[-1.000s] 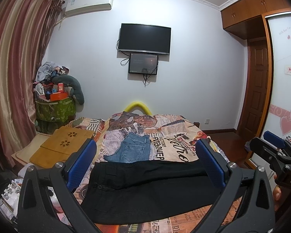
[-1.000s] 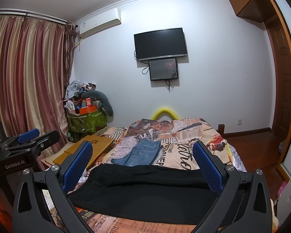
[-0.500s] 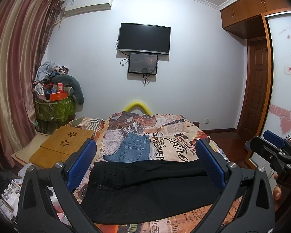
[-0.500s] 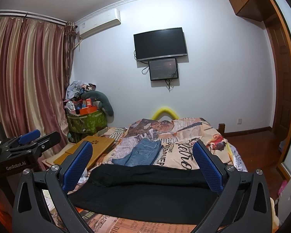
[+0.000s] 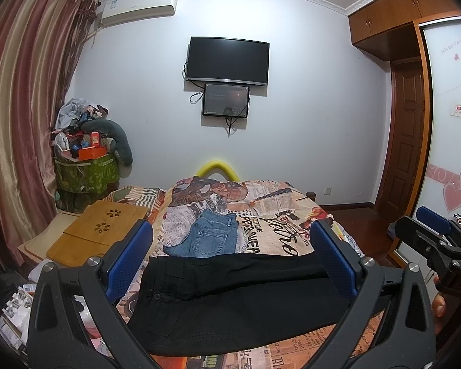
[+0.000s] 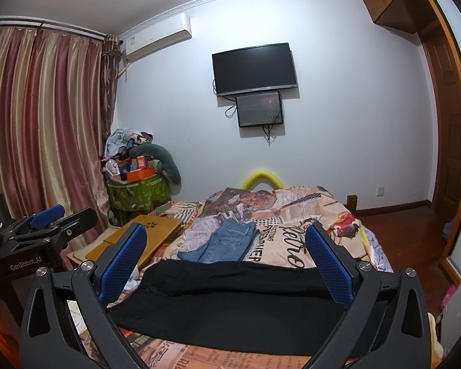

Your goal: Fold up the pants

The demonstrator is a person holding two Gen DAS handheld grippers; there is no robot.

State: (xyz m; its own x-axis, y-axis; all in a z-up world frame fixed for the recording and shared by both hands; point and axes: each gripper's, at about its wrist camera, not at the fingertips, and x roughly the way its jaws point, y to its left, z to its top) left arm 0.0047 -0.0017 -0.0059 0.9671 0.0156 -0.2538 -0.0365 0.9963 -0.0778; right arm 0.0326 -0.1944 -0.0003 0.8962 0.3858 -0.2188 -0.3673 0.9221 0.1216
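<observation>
Black pants (image 5: 230, 301) lie flat across the near end of the bed, waistband and button to the left, legs running right; they also show in the right wrist view as black pants (image 6: 230, 304). My left gripper (image 5: 230, 258) hovers above them, open, nothing between its blue pads. My right gripper (image 6: 227, 258) is open too, held over the same pants. Each tool appears at the edge of the other's view: the right gripper (image 5: 436, 233) at right, the left gripper (image 6: 46, 224) at left.
Folded blue jeans (image 5: 209, 236) lie farther up the bed (image 5: 276, 215), which has a printed newspaper-style cover. A wooden lap desk (image 5: 101, 227) sits left of the bed, a cluttered green bin (image 5: 86, 175) by the curtain. A wardrobe and door stand at right.
</observation>
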